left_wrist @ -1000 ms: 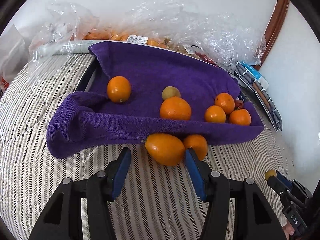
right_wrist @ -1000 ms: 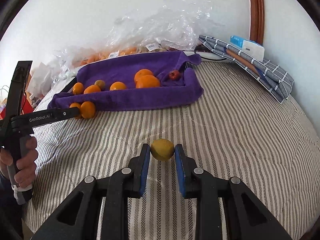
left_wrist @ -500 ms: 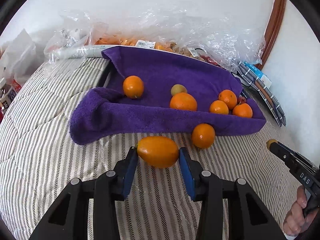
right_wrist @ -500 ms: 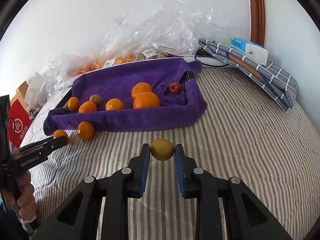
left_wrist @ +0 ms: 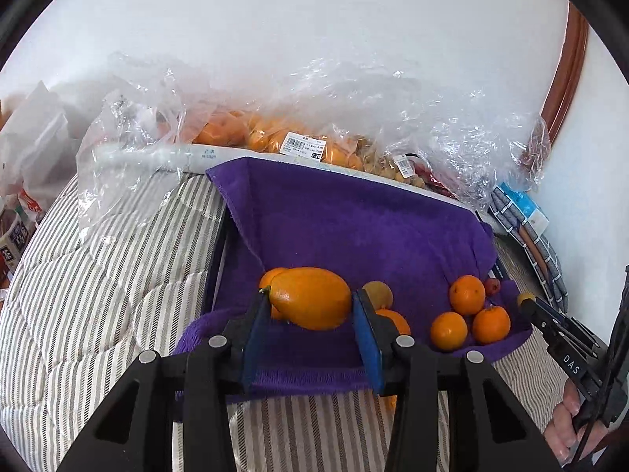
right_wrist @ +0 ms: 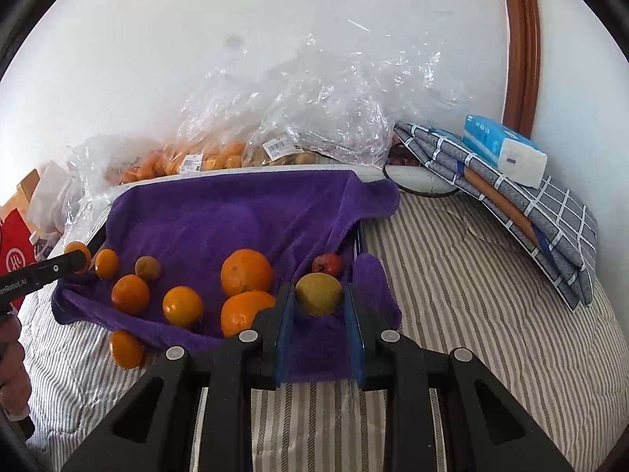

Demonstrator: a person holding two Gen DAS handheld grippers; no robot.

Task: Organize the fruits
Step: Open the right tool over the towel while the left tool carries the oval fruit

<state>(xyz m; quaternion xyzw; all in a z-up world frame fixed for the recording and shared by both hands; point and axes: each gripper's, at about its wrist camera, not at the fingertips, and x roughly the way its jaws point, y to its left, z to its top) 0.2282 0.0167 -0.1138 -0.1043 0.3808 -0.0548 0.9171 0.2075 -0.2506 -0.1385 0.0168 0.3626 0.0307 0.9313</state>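
1. Fruits: several oranges (right_wrist: 246, 271) already lie on the purple towel (left_wrist: 354, 228) beyond your fingers.
2. Your left gripper (left_wrist: 310, 310) clamps an oval orange fruit (left_wrist: 310, 298); your right gripper (right_wrist: 319, 299) pinches a yellow-green fruit (right_wrist: 319, 294).
3. Left: release both, then fetch the stray orange (right_wrist: 126, 349) off the striped bedding (right_wrist: 471, 314).

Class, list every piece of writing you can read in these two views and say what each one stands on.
"DAS": on the right gripper arm, seen from the left wrist.
"enRobot.AI", cut off at the frame edge: on the left gripper arm, seen from the right wrist.
Price labels on the plastic fruit bags: barcodes and digits too small to read.
White mark on red packaging: unreadable.
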